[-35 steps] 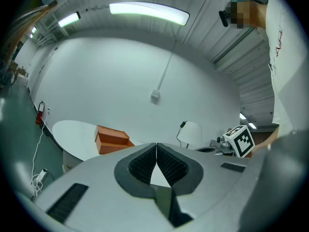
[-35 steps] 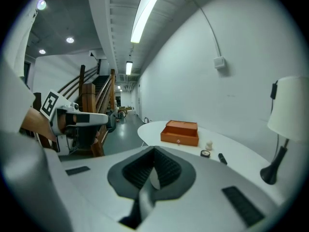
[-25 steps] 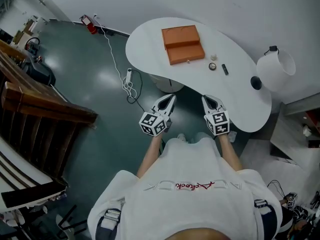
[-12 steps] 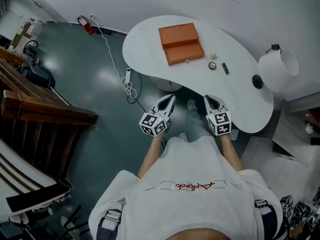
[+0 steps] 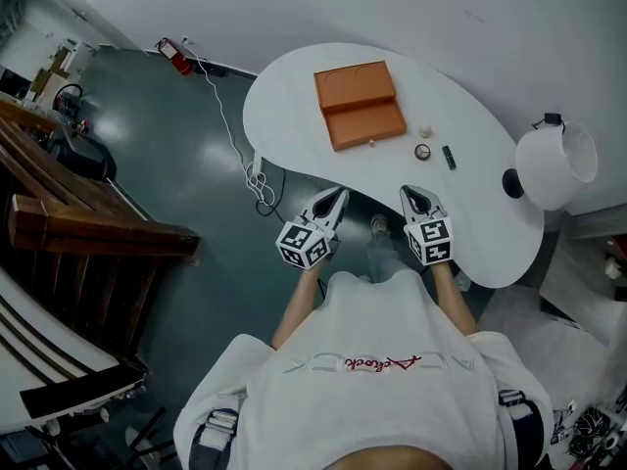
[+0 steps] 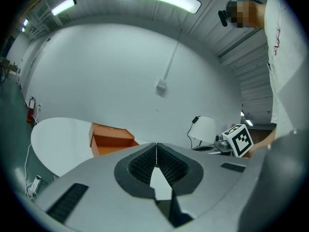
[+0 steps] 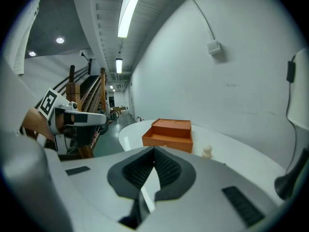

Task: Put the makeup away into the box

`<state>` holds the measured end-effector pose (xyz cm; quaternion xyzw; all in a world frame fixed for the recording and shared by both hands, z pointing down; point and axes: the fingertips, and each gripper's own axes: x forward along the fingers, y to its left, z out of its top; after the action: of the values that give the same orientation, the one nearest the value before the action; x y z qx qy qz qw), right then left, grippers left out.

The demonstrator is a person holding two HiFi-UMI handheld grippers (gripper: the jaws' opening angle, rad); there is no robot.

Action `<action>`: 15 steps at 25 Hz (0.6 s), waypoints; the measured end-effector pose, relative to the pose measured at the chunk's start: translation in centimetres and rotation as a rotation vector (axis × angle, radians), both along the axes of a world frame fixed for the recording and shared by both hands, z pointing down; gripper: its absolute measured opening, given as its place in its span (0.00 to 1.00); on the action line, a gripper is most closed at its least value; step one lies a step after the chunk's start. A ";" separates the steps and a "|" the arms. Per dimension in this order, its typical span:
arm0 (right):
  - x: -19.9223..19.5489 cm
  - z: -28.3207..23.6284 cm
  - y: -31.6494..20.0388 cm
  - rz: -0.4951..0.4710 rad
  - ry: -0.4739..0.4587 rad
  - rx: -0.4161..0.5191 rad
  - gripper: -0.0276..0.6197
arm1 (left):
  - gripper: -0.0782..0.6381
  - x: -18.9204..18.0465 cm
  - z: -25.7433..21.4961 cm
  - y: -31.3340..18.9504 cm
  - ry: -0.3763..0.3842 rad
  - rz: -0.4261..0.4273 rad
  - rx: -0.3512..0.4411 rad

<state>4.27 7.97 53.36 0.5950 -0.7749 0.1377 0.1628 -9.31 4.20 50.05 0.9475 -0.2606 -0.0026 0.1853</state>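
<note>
Open orange box [image 5: 359,104], makeup [image 5: 422,151] nearby

White short-sleeved shirt [image 5: 382,399], red script [image 5: 355,363]; left gripper [image 5: 340,193], right gripper [image 5: 409,191] grey, black ribbed pads [image 6: 140,166], marker cubes [image 5: 302,244]

One box [image 5: 359,104], perhaps three makeup items [image 5: 422,151], one lamp [image 5: 555,167]

surface: white kidney-shaped table [image 5: 294,96] | on it: open orange box [image 5: 360,105] | just right of box: small cream piece [image 5: 425,130], round compact [image 5: 422,151], black stick [image 5: 449,157] | right end: lamp [image 5: 555,167]
</note>
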 end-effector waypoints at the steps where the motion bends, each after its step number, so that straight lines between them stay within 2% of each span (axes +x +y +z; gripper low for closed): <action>1: 0.3 -0.2 -0.8 -0.002 -0.001 0.006 0.07 | 0.13 0.4 -0.1 -0.8 -0.001 0.000 0.004; 9: 4.7 -3.8 -8.9 0.014 -0.010 0.097 0.07 | 0.13 4.2 -2.4 -7.5 -0.010 0.004 0.055; 15: 6.9 -5.3 -12.9 0.012 -0.025 0.124 0.07 | 0.13 5.7 -3.5 -11.2 -0.026 -0.010 0.067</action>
<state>11.21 -4.88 48.08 0.6070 -0.7803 0.0976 0.1151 -3.61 -7.00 46.58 0.9518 -0.2675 0.0002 0.1501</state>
